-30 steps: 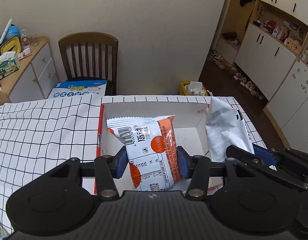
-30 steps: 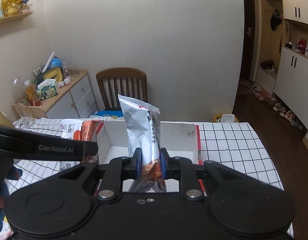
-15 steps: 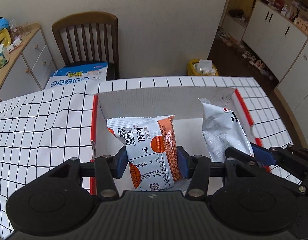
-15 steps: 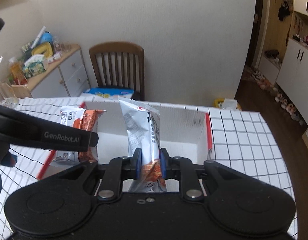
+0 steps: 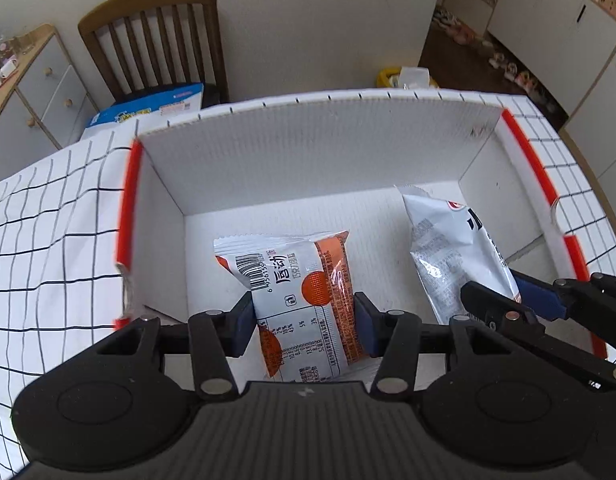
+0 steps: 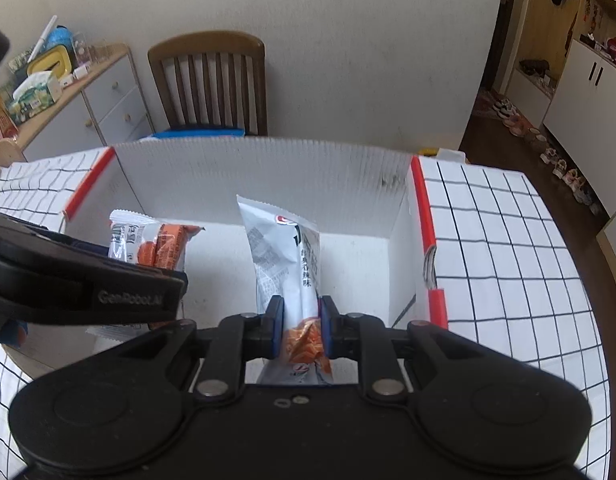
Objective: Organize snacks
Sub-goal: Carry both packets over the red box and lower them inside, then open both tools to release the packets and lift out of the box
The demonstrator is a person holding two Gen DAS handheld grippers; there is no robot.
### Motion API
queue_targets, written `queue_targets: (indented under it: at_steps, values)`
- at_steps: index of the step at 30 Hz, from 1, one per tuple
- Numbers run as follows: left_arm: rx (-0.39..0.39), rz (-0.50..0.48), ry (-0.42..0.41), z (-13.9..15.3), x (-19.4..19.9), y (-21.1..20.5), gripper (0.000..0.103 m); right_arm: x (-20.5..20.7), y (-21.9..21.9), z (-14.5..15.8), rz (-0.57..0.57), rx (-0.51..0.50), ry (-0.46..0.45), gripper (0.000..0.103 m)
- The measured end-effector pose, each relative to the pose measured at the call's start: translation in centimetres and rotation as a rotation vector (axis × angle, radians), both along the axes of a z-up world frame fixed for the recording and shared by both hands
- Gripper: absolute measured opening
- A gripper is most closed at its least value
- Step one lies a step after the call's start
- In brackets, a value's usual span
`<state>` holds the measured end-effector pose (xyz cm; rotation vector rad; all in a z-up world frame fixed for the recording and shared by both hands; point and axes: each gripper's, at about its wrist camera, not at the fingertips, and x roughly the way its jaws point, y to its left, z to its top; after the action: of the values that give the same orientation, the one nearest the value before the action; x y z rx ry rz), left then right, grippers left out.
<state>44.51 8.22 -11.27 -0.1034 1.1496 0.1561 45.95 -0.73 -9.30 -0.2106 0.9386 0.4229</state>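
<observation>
- Left gripper (image 5: 304, 322): jaws part-way open and clamped across the width of the orange-and-white snack packet (image 5: 298, 292). The packet hangs inside the white cardboard box (image 5: 320, 148), toward its left half; contact with the floor cannot be confirmed.
- Right gripper (image 6: 299, 330): jaws closed narrow, pinching the silver snack packet (image 6: 286, 256) near its lower end. The packet stands upright within the box, right of the other.
- The box sits on the checked surface (image 6: 492, 224).
- Step in hand, as judged: placing both packets in the box.
- Recommendation: set each packet down until its lower edge is supported before releasing.
- Keep the two packets apart, side by side.
- Risk: the tall silver packet may topple once released; lean it toward the right wall.
</observation>
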Motion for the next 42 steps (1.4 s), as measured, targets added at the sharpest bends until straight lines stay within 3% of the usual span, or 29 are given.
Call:
queue_targets:
  at_steps: [7,15,19,42]
  values:
    - [-0.008,-0.011,0.031,-1.2,0.7,-0.1,0.051,0.2,0.1,-0.8,0.001,-0.016,0.025,0.018]
    - [-0.013,-0.007,0.008,-0.9,0.4,-0.1,0.051,0.2,0.0,-0.9,0.014,-0.006,0.037,0.018]
    - [0.008,-0.005,-0.019,0.3,-0.3,-0.3,0.06,-0.2,-0.2,-0.2,0.02,0.003,0.026,0.018]
    - [-0.01,-0.009,-0.181,9.4,-9.0,-1.3,0.06,-6.6,-3.5,7.6,0.006,0.116,-0.065,0.021]
